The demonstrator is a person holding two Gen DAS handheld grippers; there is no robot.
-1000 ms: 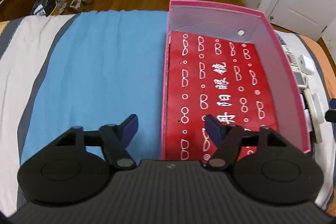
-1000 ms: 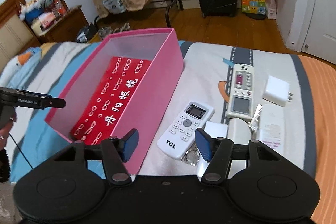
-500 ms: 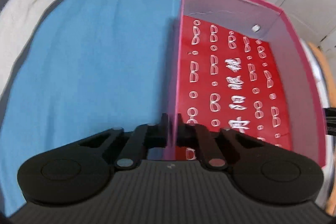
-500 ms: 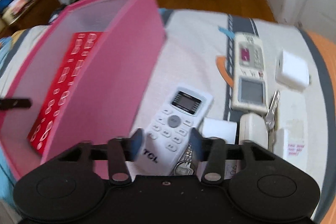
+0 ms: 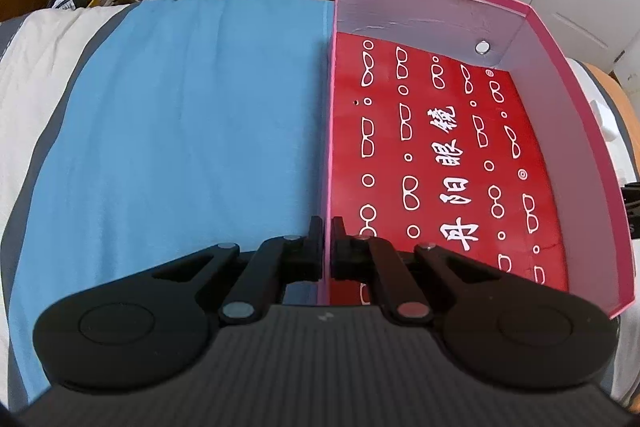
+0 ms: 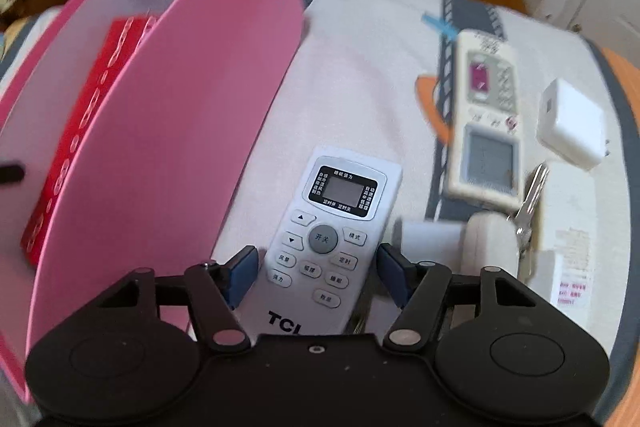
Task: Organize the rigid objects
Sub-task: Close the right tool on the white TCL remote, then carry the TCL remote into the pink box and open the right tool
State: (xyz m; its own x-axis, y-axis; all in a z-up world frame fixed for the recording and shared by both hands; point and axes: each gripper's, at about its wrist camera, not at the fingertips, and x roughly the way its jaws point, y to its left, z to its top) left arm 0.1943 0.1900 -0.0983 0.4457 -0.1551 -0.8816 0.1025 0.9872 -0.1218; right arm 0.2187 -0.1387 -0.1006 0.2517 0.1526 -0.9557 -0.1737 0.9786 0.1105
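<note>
Left tool (image 5: pixel 327 247) is clamped on the near left wall of the pink box (image 5: pixel 560 99) sitting on the bed (image 6: pixel 360 75), so I'd just keep that wall pinned. Right tool (image 6: pixel 316 273) straddles the white TCL remote (image 6: pixel 332 227) lying just right of the box, jaws opening, pads not touching yet. Probably best to drop lower, center on the body, then squeeze.
</note>
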